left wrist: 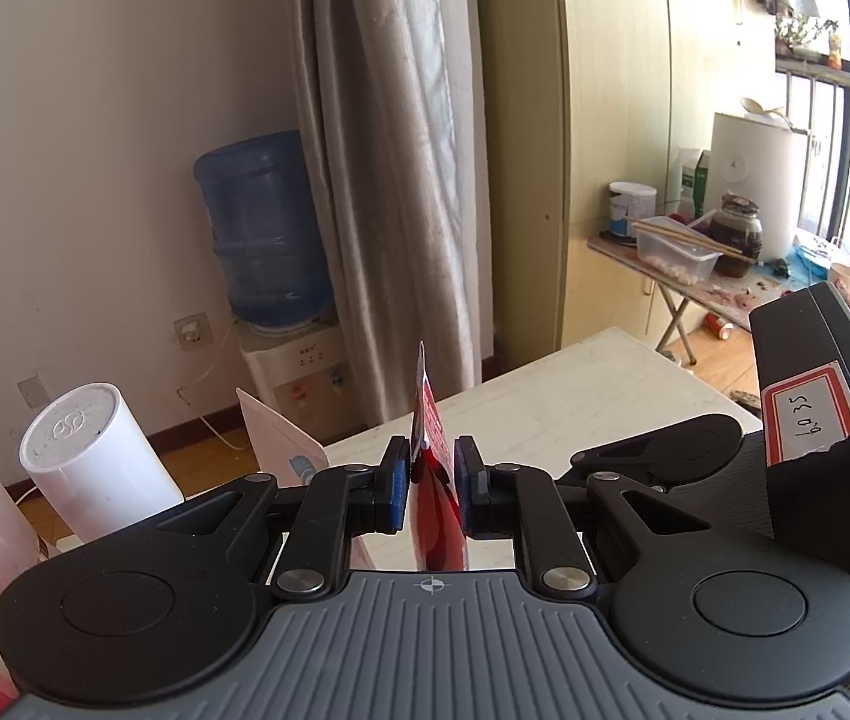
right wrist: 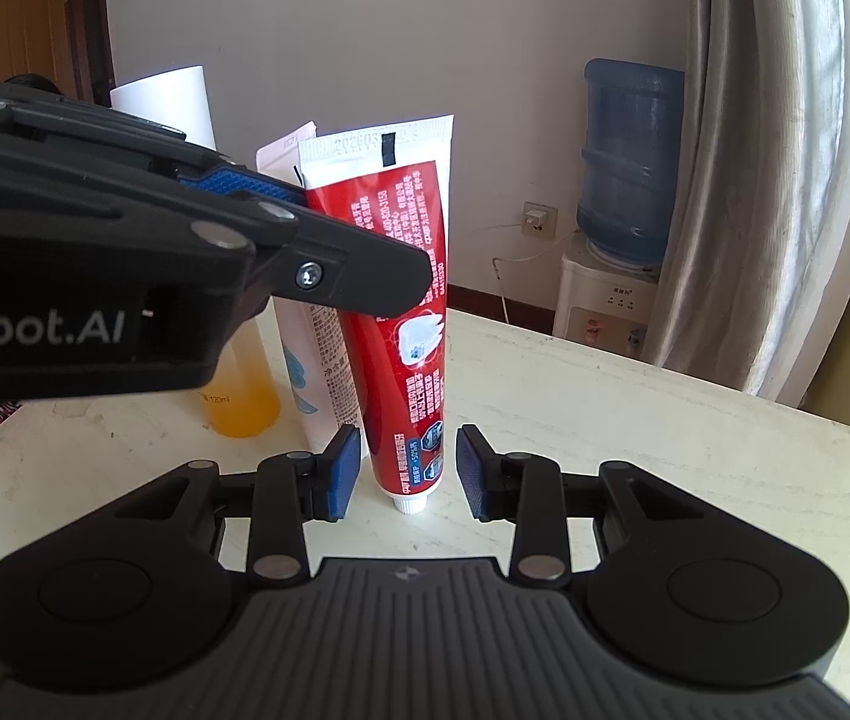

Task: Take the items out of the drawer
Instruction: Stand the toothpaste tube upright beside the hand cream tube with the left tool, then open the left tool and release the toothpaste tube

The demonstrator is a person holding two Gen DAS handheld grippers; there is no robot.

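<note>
Your left gripper (left wrist: 432, 483) fills the foreground of its own view, both blue pads clamped on one red toothpaste tube (left wrist: 434, 480), seen edge-on with its crimped end pointing up. Behind it you have one white cylinder (left wrist: 95, 468) at left, one pale worktop (left wrist: 575, 396), one blue water bottle (left wrist: 263, 228) on a dispenser, a grey curtain (left wrist: 377, 168), and a folding table (left wrist: 725, 294) crowded with jars by the window.

From your right wrist, your right gripper (right wrist: 407, 471) sits with its pads apart, either side of the tube's cap and touching nothing. One toothpaste tube (right wrist: 410, 360) stands upright, long axis vertical, white cap on the worktop (right wrist: 635, 420), crimp on top. Your left gripper (right wrist: 281, 204) pinches it near the upper end. One white tube (right wrist: 311, 348) and one orange bottle (right wrist: 242, 402) stand just behind.
</note>
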